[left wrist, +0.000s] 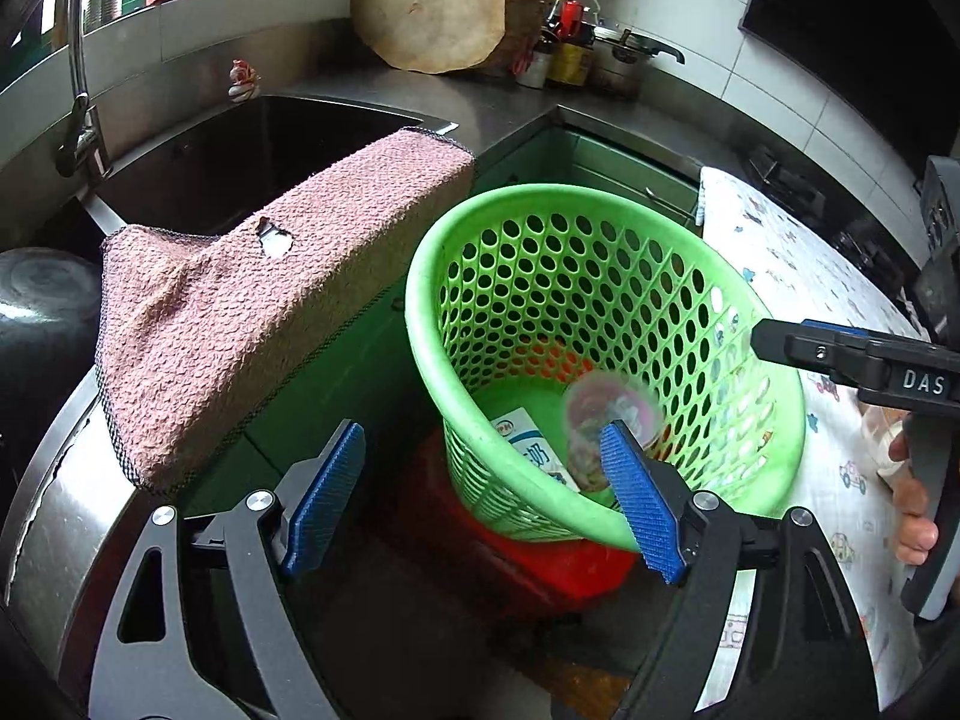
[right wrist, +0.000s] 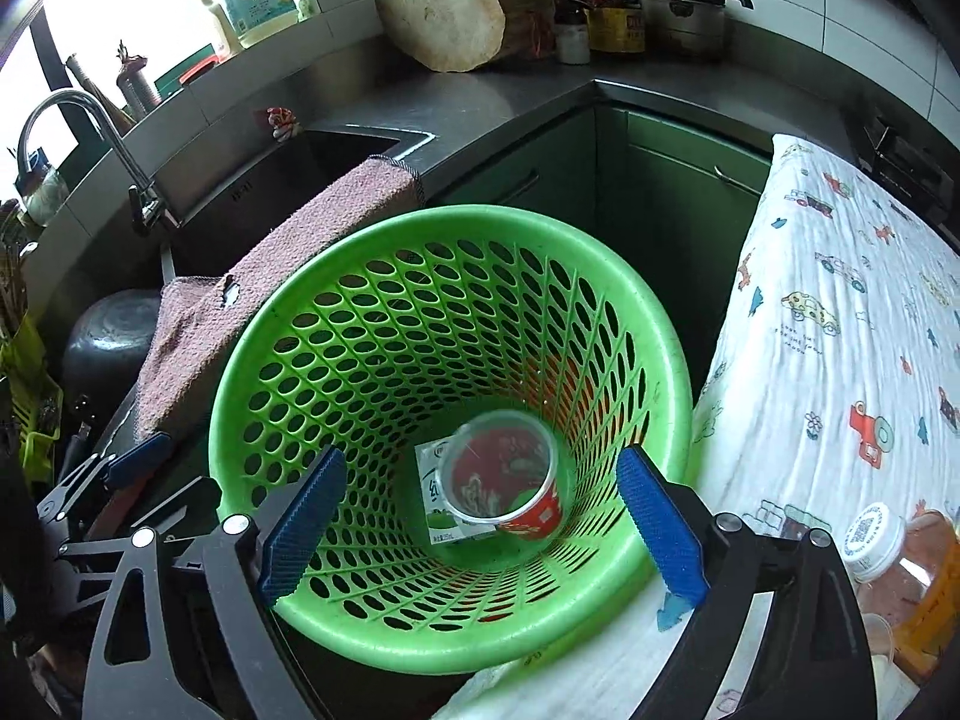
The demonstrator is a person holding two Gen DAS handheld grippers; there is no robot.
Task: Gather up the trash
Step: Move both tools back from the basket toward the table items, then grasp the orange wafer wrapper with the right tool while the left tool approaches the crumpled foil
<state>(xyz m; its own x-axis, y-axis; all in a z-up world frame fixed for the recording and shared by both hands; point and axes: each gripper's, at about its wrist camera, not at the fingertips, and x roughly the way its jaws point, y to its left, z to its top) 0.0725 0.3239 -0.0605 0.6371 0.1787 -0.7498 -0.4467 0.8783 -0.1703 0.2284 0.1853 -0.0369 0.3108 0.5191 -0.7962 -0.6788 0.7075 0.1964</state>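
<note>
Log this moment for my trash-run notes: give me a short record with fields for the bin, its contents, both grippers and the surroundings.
bin: green perforated basket, beside the counter
contents: red cup lying on a carton
left gripper: jaws open, empty
right gripper: jaws open, empty, above the basket
left of the bin: pink towel draped over the sink edge
right of the bin: printed cloth

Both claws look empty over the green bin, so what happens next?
Probably swing the right hand-held gripper toward the white-capped bottle on the patterned cloth: its jaws are open and empty, and the cup already lies in the green basket.
</note>
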